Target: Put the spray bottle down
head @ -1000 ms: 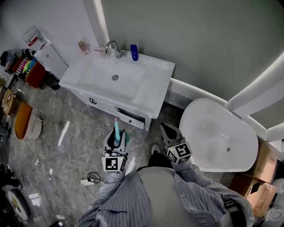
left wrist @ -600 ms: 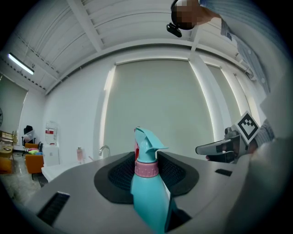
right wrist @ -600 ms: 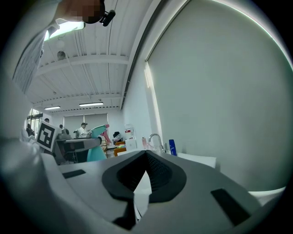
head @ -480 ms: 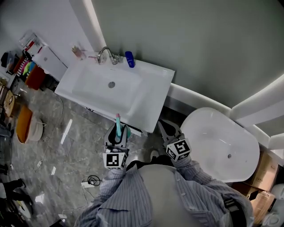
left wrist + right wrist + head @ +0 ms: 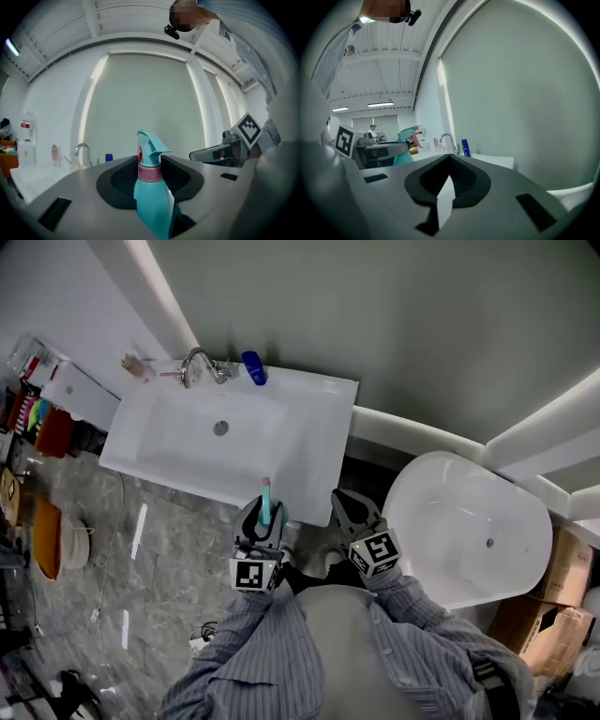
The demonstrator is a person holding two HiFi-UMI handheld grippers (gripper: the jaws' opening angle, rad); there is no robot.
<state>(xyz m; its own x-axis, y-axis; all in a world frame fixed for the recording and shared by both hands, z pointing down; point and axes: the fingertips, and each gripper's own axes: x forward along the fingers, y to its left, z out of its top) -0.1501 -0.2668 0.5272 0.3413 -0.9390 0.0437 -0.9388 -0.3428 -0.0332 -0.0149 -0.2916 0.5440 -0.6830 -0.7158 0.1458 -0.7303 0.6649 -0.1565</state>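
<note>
Gripping an upright teal plastic spray bottle [image 5: 151, 201] in the jaws of the left gripper [image 5: 150, 164]; holding the jaws of the right gripper [image 5: 449, 161] closed together, empty.

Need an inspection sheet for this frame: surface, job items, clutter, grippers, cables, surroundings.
Surface: white sink counter, bare on its right side.
Job's things: teal spray bottle upright, held near the counter's front edge, not yet set down.
Clutter: faucet, blue bottle and pink bottle along the back edge.
Grippers: left gripper shut on the spray bottle; right gripper shut, empty.
Cables: one cable on the floor, left of the person.
Surroundings: white bathtub at right, marble floor, cardboard boxes.
</note>
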